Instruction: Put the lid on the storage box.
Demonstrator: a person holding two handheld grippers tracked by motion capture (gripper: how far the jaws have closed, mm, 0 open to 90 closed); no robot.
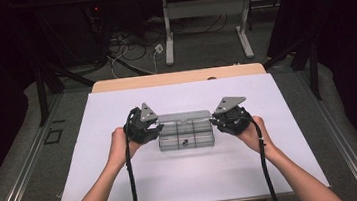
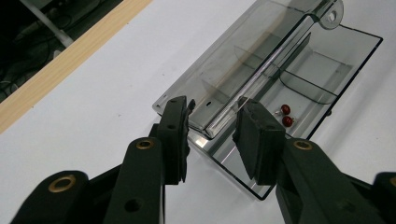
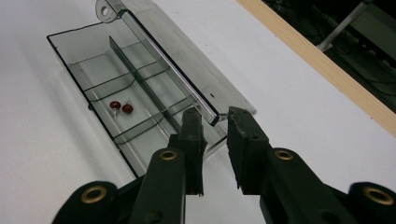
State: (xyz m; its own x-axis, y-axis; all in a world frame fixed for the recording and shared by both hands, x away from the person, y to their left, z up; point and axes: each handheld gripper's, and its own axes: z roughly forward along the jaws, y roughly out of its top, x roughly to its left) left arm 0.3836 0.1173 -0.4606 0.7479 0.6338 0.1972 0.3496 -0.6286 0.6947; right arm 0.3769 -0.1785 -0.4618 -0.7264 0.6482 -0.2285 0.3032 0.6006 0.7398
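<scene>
Left gripper [image 2: 212, 123]: jaws set either side of the hinged edge of the lid [image 2: 243, 60] at the left end of the clear box [image 2: 327, 105]; a gap shows beside each pad, so whether they pinch cannot be told. Right gripper [image 3: 215, 123]: same stance at the opposite end, jaws straddling the lid's hinge corner; grip likewise unclear.

Judgement: 2 grippers at 2 ends keep the long lid level while it swings, and steady the light box.

Box lies mid-table on the white sheet [image 1: 124, 181], between both hands, lid laid back toward the far side.

High view gives the symmetry of the 2 hands, but the box contents read as 1 dark speck; the gripper views resolve 2 small red beads [image 3: 121, 107] in a middle compartment, the dividers, and a hang tab [image 2: 332, 16] on the lid.
</scene>
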